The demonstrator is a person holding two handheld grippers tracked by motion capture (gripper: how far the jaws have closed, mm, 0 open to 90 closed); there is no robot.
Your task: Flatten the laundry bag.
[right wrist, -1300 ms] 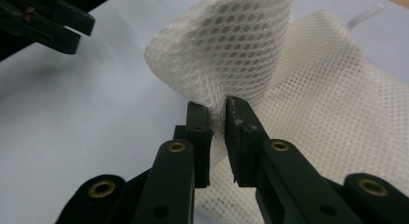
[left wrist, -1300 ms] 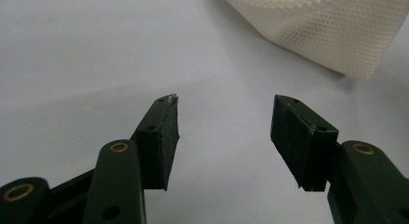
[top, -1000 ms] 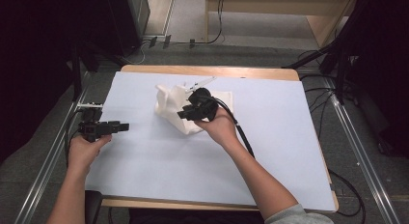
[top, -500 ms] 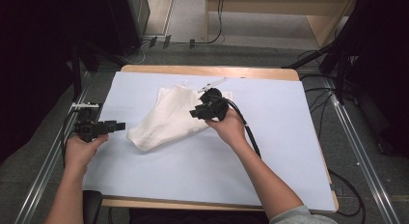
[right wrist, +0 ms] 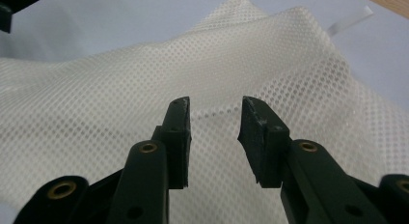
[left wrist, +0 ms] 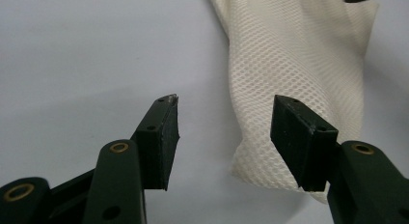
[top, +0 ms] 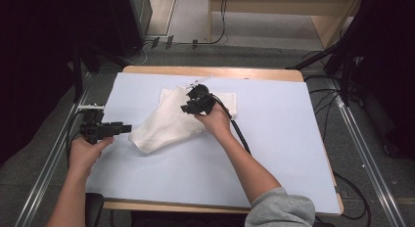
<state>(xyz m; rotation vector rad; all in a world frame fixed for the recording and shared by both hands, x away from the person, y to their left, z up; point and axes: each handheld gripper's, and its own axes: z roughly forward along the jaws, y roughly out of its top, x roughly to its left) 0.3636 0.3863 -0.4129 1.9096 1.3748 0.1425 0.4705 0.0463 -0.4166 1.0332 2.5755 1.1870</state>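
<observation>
One mesh bag corner lies hidden under the right tongs.

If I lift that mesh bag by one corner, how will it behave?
The mesh bag lies flat with soft folds, so it will probably droop limply. Its thin open weave suggests it is very light. The weave may snag on the pads.

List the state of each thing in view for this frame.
White mesh bag: lying flat and spread out on the table cover, in neither grip.
Left hand-held gripper: jaws open, nothing held, beside the bag's end.
Right hand-held gripper: jaws apart over the bag, nothing pinched.
</observation>
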